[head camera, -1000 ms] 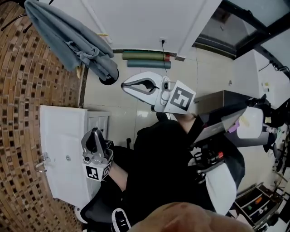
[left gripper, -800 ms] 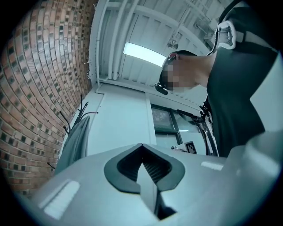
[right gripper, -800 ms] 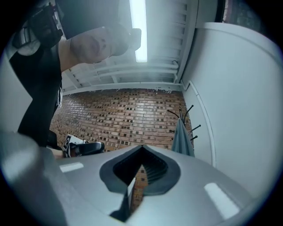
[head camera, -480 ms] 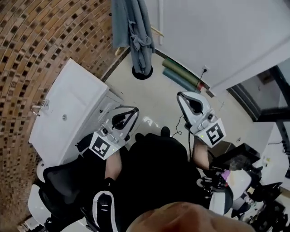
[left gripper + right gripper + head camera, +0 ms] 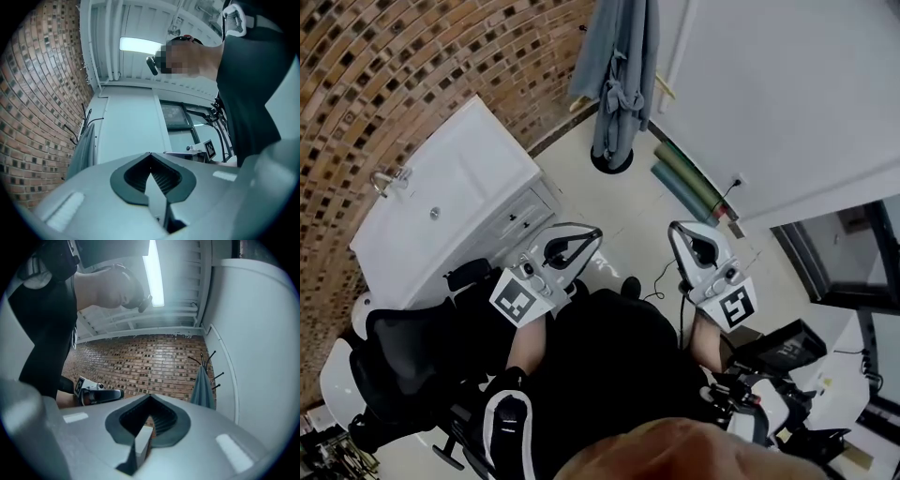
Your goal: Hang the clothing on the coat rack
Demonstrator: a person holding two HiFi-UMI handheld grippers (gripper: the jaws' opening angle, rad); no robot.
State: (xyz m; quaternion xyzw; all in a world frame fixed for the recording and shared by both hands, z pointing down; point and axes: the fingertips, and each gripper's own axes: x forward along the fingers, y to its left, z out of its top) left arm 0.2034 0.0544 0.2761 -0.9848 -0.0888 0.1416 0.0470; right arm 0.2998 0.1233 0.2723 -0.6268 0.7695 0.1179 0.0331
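A grey-blue robe [image 5: 619, 75] hangs on the coat rack, whose round black base [image 5: 611, 161] stands on the pale floor by the white wall. My left gripper [image 5: 589, 235] and right gripper [image 5: 676, 231] are held side by side in front of the person's body, well short of the rack. Both are shut with nothing between their jaws. In the left gripper view the robe [image 5: 82, 150] hangs at the far left beyond the closed left gripper [image 5: 150, 155]. The right gripper view shows the robe [image 5: 204, 387] under the black rack hooks [image 5: 206, 360], past the closed right gripper [image 5: 150, 397].
A white cabinet with a sink [image 5: 450, 202] stands against the brick wall at left. Rolled green mats [image 5: 689, 186] lie by the white wall. A black office chair [image 5: 403, 361] is at lower left, and a desk with equipment [image 5: 778, 347] at lower right.
The head view has swung round. The left gripper rose from low at the left to beside the right gripper. The robe stays hanging on the rack.
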